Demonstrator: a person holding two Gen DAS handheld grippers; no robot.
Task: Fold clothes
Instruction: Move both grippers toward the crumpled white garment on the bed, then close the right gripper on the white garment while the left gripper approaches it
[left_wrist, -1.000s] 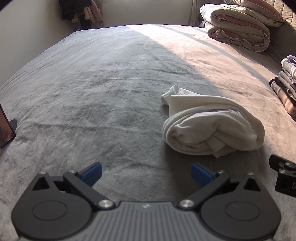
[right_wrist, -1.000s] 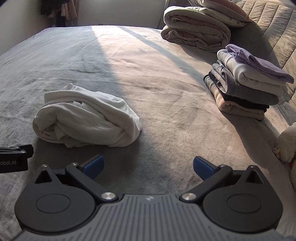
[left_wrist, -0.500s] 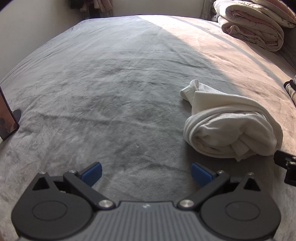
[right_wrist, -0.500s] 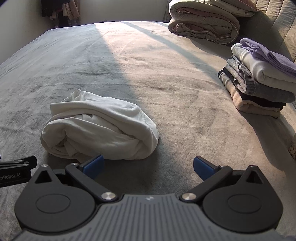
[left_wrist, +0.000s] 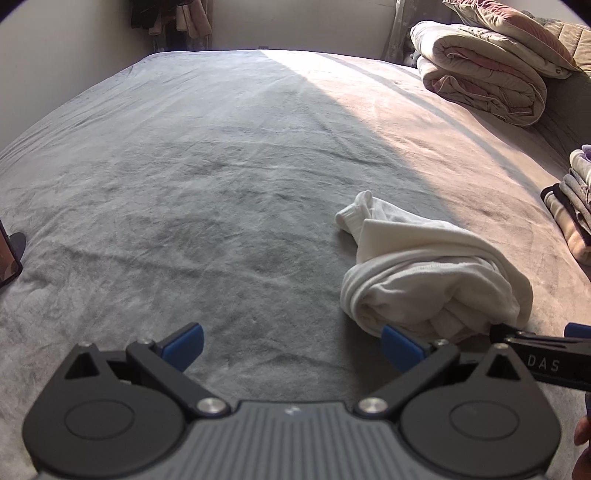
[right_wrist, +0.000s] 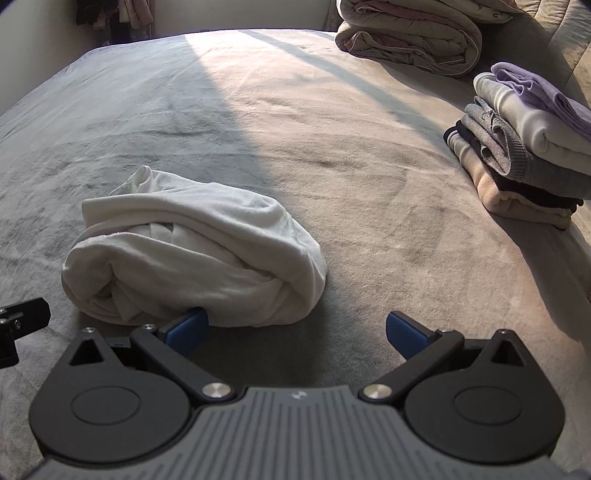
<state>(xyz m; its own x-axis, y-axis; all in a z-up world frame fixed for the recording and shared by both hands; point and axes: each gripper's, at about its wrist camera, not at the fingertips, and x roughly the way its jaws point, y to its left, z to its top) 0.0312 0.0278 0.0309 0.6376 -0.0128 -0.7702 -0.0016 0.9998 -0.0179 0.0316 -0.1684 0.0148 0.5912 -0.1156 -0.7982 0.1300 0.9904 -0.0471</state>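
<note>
Grey plush bedding (left_wrist: 192, 192) covers the bed that carries every item, with a broad band of sunlight crossing its far half and right side. A crumpled white garment (right_wrist: 192, 258) lies bunched in a loose roll on the bedding, toward the near edge and roughly midway across, with one cuffed end trailing toward the far edge. The left gripper (left_wrist: 291, 345) sits low over the near edge with its blue-padded fingers spread wide apart and nothing between them; its right pad lies just beside the near left end of the white garment, and whether it touches cannot be told. The right gripper (right_wrist: 295, 330) also sits low at the near edge with its fingers spread wide and nothing between them; its left pad is at the near underside of the white garment, at or touching the fabric, while its right pad stands over bare bedding. A stack of folded clothes (right_wrist: 524, 147), topped by a lilac piece over cream, grey, dark and beige layers, rests near the right edge of the bed, well apart from the white garment. A folded quilt (left_wrist: 484, 81) occupies the far right corner. Hanging clothes (left_wrist: 170, 22) are visible against the wall beyond the far edge.
</note>
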